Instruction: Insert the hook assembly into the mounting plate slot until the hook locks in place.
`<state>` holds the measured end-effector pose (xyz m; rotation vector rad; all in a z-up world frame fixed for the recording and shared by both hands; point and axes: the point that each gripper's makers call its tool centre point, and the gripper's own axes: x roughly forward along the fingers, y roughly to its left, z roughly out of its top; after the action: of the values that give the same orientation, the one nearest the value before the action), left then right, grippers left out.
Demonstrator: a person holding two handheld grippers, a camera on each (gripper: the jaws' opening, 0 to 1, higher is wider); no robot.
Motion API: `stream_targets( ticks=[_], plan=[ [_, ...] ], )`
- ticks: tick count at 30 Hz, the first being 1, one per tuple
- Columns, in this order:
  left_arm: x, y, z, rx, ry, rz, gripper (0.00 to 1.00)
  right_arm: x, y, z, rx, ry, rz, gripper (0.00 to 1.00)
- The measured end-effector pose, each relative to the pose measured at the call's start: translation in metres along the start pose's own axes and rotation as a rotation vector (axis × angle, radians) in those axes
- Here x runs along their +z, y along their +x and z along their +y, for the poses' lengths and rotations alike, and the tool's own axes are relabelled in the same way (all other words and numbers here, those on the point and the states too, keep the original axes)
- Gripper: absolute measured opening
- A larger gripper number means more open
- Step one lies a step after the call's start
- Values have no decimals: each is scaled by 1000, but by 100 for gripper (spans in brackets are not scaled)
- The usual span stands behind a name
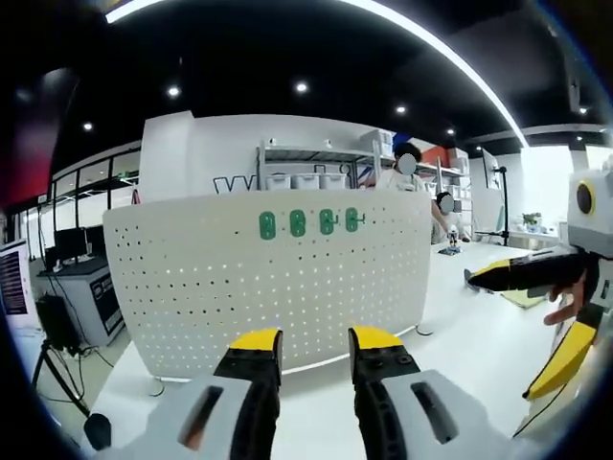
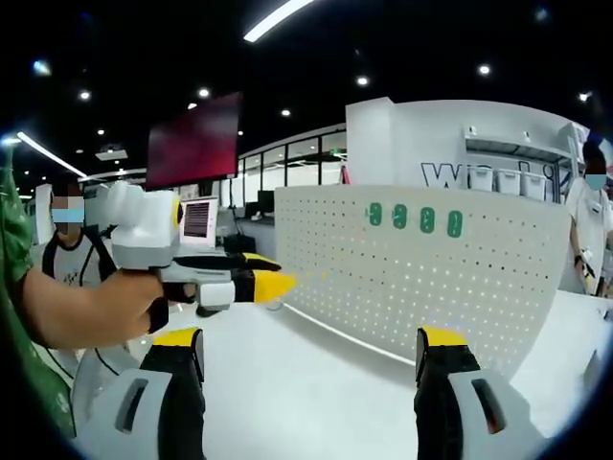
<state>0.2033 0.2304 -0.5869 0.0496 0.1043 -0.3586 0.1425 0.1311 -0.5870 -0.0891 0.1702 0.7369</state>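
The left gripper (image 1: 314, 337) sits at 6 o'clock in the left gripper view, with its yellow-tipped fingers (image 1: 257, 341) a little way apart and nothing between them. In the right gripper view the right gripper (image 2: 311, 337) has its fingers (image 2: 178, 337) spread wide, also with nothing in them. So the job looks hardly begun: no hook is picked up yet, and pushing one into a slot until it locks is still to do. Both grippers hang above a smooth white counter (image 1: 460, 345). A bit farther on, a white board full of small holes (image 1: 268, 283) stands up on the counter. Near its top edge, at about 12 o'clock, four green hook pieces (image 1: 308, 223) sit in a row. I cannot tell if they are locked in. Behind the board are shelves (image 1: 306, 172), a dark red screen (image 2: 196, 139), desks, people, and a black ceiling with small round lights.
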Motion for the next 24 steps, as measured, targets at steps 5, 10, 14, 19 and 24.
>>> stream_targets(
  ticks=[5,10,14,19,24],
  plan=[
    [-4,-16,-1,-12,0,3,29,-4,-2,3,-10,8,4,94],
    [-9,-31,-3,-25,-6,7,29,-8,-5,5,-21,15,5,94],
    [-11,-42,-7,-38,-3,6,29,-11,-7,4,-36,23,4,94],
    [-20,-53,-8,-47,-13,17,30,-13,-11,2,-60,33,-1,94],
    [-28,-60,-9,-51,-22,31,31,-17,-15,-2,-106,27,-4,94]
  ],
)
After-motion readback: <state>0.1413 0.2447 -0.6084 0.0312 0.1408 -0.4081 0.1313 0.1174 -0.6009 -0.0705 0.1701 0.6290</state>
